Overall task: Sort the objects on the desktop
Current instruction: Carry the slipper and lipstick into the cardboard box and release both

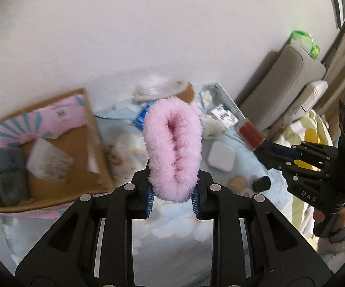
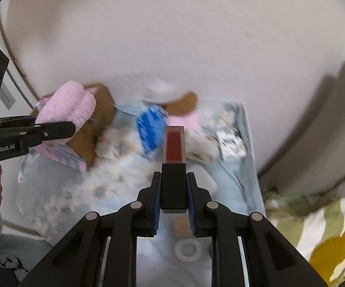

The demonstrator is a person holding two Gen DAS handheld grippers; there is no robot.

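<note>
With the left gripper [image 1: 173, 197] clamped on the pink scrunchie [image 1: 173, 149] and the right gripper's [image 2: 173, 197] fingers on the lip-gloss tube [image 2: 174, 157], both lifted above the cluttered blue cloth [image 1: 177, 229], each needed a firm, level carry, probably toward the cardboard box [image 1: 53, 186] at left.

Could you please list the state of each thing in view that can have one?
Left hand-held gripper: shut on the pink fluffy scrunchie.
Pink fluffy scrunchie: held up, clear of the table.
Right hand-held gripper: shut on the lip gloss tube.
Lip gloss tube: held by its black cap, red end forward.
Cardboard box: open, grey roll and paper inside.
White square case: lying flat on the cloth.
</note>
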